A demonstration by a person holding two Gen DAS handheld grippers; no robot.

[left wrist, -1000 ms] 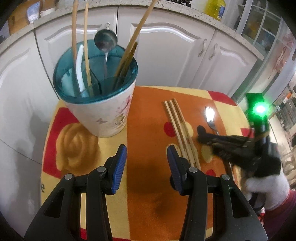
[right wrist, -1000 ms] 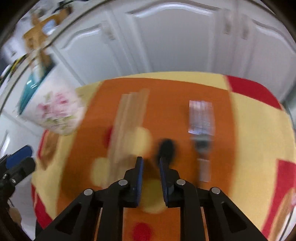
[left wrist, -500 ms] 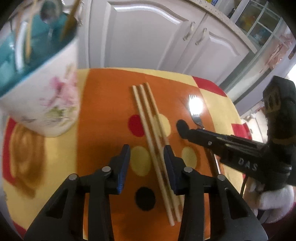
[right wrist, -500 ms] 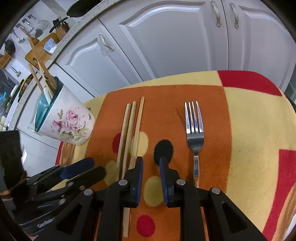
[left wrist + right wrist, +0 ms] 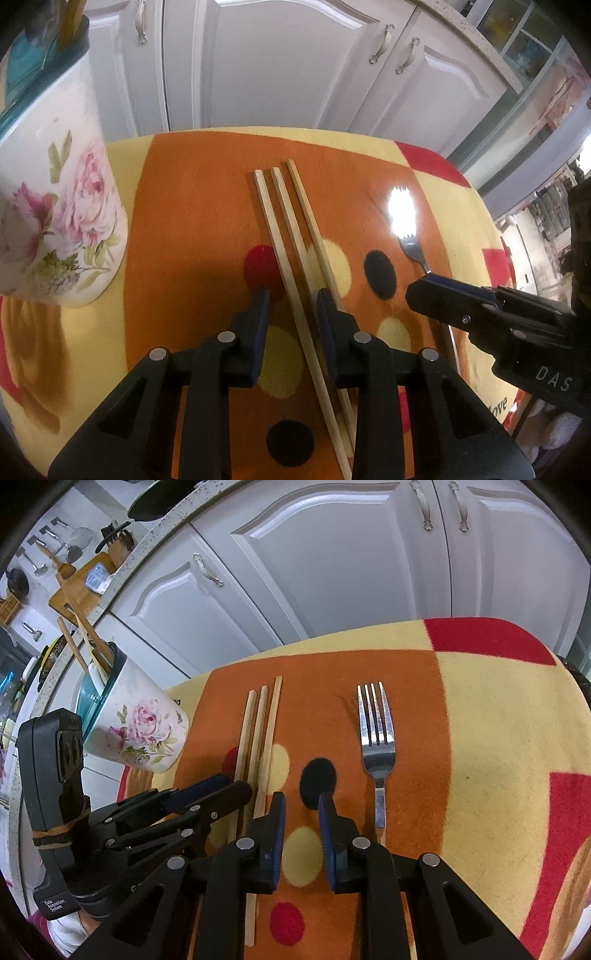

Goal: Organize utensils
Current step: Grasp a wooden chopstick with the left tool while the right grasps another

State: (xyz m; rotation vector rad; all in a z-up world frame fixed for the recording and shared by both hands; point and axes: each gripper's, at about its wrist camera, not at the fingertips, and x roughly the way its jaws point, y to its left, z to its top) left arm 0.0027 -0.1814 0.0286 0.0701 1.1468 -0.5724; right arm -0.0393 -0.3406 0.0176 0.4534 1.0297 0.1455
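Left wrist view: your left gripper (image 5: 291,297) is low over the cloth (image 5: 192,206), jaws have just been closing in around the three chopsticks (image 5: 291,236). The sticks lie side by side, running near to far in the orange middle panel. At least one runs between the blue pads; can't tell if the pads touch wood yet, a gap shows on the left side. Flowered cup (image 5: 55,206) stands far left w/ utensils already in it. Fork (image 5: 404,221) lies right of the sticks, tines pointing far, glare on them.

Right wrist view: your right gripper (image 5: 301,812) sits between sticks (image 5: 260,738) and fork (image 5: 376,738), fingers a narrow gap apart, nothing between them, just a black dot of the cloth (image 5: 498,738) beyond the tips. Fork handle is just right of the right finger, not touching. Cup (image 5: 140,731) far left, tilted in this view.
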